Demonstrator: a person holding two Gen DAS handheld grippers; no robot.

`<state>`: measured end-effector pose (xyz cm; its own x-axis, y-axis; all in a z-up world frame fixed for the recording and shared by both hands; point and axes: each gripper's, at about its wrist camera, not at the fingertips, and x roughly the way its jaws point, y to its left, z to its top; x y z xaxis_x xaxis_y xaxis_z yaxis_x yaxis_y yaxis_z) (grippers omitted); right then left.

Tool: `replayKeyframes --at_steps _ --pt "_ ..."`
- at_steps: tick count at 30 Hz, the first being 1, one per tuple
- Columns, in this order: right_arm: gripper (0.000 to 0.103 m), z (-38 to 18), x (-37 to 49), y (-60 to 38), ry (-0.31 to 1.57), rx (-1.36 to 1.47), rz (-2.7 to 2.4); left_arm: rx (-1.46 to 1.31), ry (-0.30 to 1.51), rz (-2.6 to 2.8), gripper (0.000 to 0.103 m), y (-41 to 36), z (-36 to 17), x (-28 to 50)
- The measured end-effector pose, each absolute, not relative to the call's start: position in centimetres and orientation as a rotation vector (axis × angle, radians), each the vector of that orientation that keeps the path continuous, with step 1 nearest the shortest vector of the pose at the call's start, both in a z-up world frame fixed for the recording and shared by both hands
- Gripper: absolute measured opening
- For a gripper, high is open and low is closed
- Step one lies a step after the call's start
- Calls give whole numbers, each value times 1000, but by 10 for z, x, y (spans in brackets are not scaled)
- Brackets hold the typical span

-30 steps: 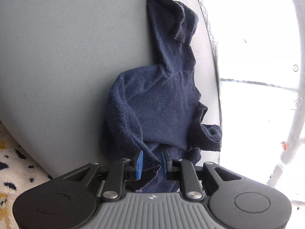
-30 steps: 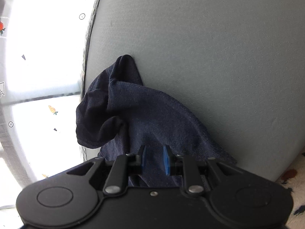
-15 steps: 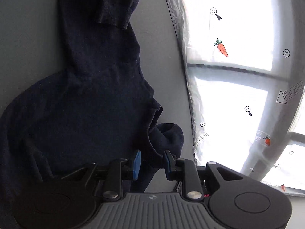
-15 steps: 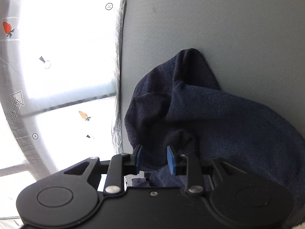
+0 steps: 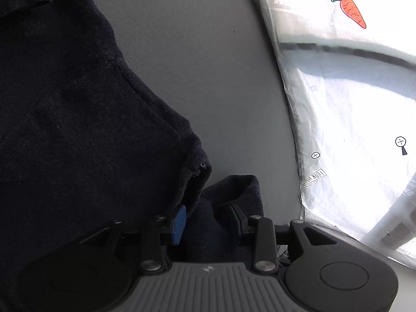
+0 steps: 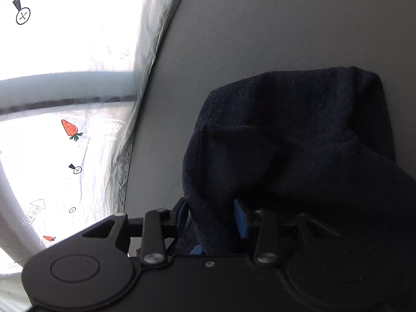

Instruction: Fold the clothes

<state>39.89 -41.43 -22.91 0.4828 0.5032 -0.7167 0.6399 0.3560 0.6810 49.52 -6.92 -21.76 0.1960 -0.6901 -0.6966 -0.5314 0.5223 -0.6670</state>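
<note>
Your dark sweater lies bunched on the grey counter, one layer flopped over, so the fold's only begun. Left tool and right tool are both opening, cloth loose between them.

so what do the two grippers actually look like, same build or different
Same build, different front plates. The left gripper has a ribbed grey plate with a small logo, black linkage arms with silver pivot pins, round black discs at the sides and blue pads on the jaws. The right gripper has the same black links, silver pins and blue pads, but a plain black plate.
</note>
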Motion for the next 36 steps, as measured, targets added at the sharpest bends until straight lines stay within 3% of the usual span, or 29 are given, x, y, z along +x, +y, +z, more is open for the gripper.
replayKeyframes --at_steps 2,7,9,11,18,19,21,23,29,36 --pt "38 -235 402 -411 1172 1260 -142 -1084 1482 -137 45 -77 -224 504" --pt "16 -249 398 -415 1163 1308 -174 -994 1522 -112 47 -95 -234 522" --pt "13 -249 397 -419 1146 1305 -180 -943 1549 -129 50 -105 -236 530" --pt "12 -247 395 -419 1129 1302 -179 -909 1572 -142 54 -114 -240 538" --pt "11 -247 393 -421 1109 1336 -182 -904 1634 -116 52 -135 -251 556" --pt "11 -248 393 -421 1107 1346 -182 -907 1645 -102 51 -137 -254 555" --pt "11 -248 392 -421 1103 1353 -184 -926 1641 -71 33 -138 -257 552" --pt "11 -246 390 -421 1101 1354 -189 -964 1621 -83 9 -138 -259 549" --pt "10 -236 388 -440 1027 1377 -212 -1051 1480 -60 8 -119 -238 549" --pt "10 -213 422 -441 812 1456 -164 -990 1100 115 7 -58 -154 544"
